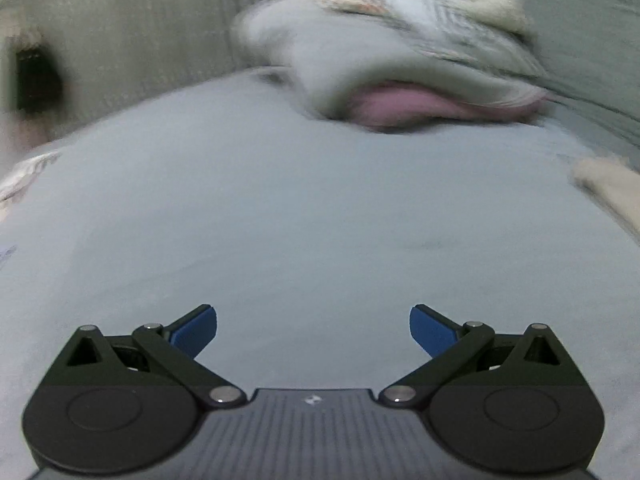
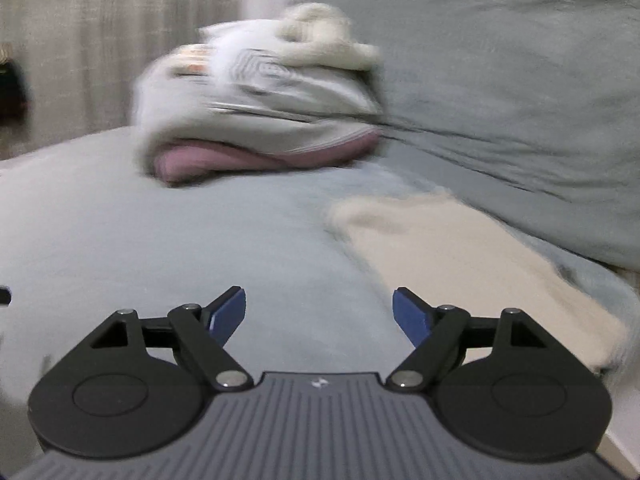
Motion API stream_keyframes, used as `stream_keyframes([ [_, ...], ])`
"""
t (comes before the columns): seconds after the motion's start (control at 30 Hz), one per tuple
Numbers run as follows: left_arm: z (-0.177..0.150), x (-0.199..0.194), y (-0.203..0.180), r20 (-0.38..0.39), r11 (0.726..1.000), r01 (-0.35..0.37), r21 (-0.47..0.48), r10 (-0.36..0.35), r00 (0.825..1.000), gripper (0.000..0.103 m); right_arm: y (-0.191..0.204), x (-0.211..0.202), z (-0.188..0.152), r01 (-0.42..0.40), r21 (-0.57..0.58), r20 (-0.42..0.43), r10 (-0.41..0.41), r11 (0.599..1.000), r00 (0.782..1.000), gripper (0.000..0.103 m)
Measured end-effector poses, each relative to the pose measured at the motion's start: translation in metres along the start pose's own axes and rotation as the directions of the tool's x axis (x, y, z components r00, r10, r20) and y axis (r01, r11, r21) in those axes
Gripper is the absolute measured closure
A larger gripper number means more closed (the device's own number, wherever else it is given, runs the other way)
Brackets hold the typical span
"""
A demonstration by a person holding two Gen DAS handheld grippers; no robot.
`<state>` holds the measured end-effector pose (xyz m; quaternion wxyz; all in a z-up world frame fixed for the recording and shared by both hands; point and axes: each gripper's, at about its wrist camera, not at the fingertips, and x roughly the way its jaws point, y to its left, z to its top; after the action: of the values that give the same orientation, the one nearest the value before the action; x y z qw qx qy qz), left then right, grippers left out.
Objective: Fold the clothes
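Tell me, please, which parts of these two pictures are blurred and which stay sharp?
Left wrist view: the left tool is sharp, the pile of clothes and bed sheet smeared. Right wrist view: the right tool is crisp, the cream cloth streaked. Both bulge at the edges.

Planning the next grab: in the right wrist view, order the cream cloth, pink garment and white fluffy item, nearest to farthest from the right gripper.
From the right gripper:
1. Cream cloth, right, closest.
2. Pink garment, under the pile.
3. White fluffy item, atop the pile.
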<state>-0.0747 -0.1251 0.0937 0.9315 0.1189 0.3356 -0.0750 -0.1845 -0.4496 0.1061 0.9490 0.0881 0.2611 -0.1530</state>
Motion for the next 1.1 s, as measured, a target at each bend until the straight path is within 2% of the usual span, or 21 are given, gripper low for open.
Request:
stream_keyframes([
  [0.07,-0.015,-0.009,0.041,-0.010,0.997,-0.058,-0.047,0.058,0.998,0.001,0.040,0.014,0.011,-0.097,0.011,-0.041,0.097,0.995,0.994,0.010],
  [0.1,-0.023,-0.013,0.064,-0.019,0.993,-0.085,-0.078,0.084,0.996,0.001,0.048,0.015,0.014,-0.113,0.009,-0.051,0.113,0.994,0.992,0.010],
  [0.17,-0.035,-0.019,0.097,-0.027,0.985,-0.123,-0.123,0.121,0.992,0.001,0.095,0.025,0.018,-0.168,-0.047,-0.108,0.162,0.985,0.981,0.009],
  [0.23,-0.044,-0.021,0.122,-0.034,0.977,-0.146,-0.158,0.142,0.989,0.001,0.156,0.036,0.012,-0.280,-0.112,-0.169,0.259,0.954,0.951,0.009],
  [0.27,-0.048,-0.018,0.132,-0.044,0.973,-0.151,-0.173,0.146,0.988,0.001,0.170,0.038,0.010,-0.313,-0.115,-0.185,0.289,0.943,0.939,0.009],
  [0.33,-0.054,-0.007,0.147,-0.066,0.968,-0.156,-0.197,0.146,0.987,0.001,0.206,0.051,-0.003,-0.388,-0.067,-0.228,0.364,0.919,0.903,0.009],
  [0.37,-0.055,-0.005,0.148,-0.070,0.968,-0.155,-0.199,0.144,0.987,0.001,0.223,0.059,-0.013,-0.394,-0.060,-0.233,0.371,0.917,0.899,0.009],
  [0.4,-0.058,0.002,0.150,-0.079,0.968,-0.152,-0.199,0.139,0.987,0.001,0.230,0.062,-0.019,-0.393,-0.070,-0.227,0.369,0.917,0.901,0.009],
  [0.5,-0.062,0.016,0.150,-0.092,0.974,-0.138,-0.179,0.123,0.988,0.001,0.247,0.070,-0.047,-0.352,-0.162,-0.152,0.329,0.922,0.932,0.009],
  [0.57,-0.061,0.024,0.149,-0.086,0.977,-0.122,-0.177,0.108,0.990,0.001,0.247,0.079,-0.052,-0.315,-0.117,-0.136,0.299,0.942,0.944,0.009],
  [0.67,-0.056,0.034,0.142,-0.055,0.977,-0.094,-0.192,0.085,0.995,0.001,0.243,0.100,-0.046,-0.302,-0.041,-0.132,0.295,0.952,0.946,0.008],
  [0.73,-0.054,0.046,0.134,-0.042,0.980,-0.093,-0.178,0.087,0.995,0.001,0.251,0.111,-0.047,-0.305,-0.071,-0.136,0.294,0.950,0.946,0.001],
  [0.87,-0.054,0.077,0.123,-0.045,0.988,-0.101,-0.118,0.096,0.994,0.000,0.268,0.132,-0.064,-0.295,-0.201,-0.167,0.264,0.934,0.950,0.000],
  [0.93,-0.057,0.086,0.125,-0.031,0.986,-0.094,-0.138,0.091,0.995,0.000,0.274,0.130,-0.066,-0.274,-0.240,-0.156,0.242,0.931,0.958,0.000],
  [1.03,-0.060,0.098,0.132,-0.018,0.979,-0.074,-0.191,0.072,0.997,0.000,0.271,0.131,-0.065,-0.280,-0.221,-0.159,0.249,0.934,0.956,0.000],
  [1.1,-0.061,0.100,0.132,-0.003,0.978,-0.073,-0.195,0.074,0.997,0.000,0.272,0.132,-0.065,-0.274,-0.220,-0.160,0.243,0.936,0.957,0.000],
])
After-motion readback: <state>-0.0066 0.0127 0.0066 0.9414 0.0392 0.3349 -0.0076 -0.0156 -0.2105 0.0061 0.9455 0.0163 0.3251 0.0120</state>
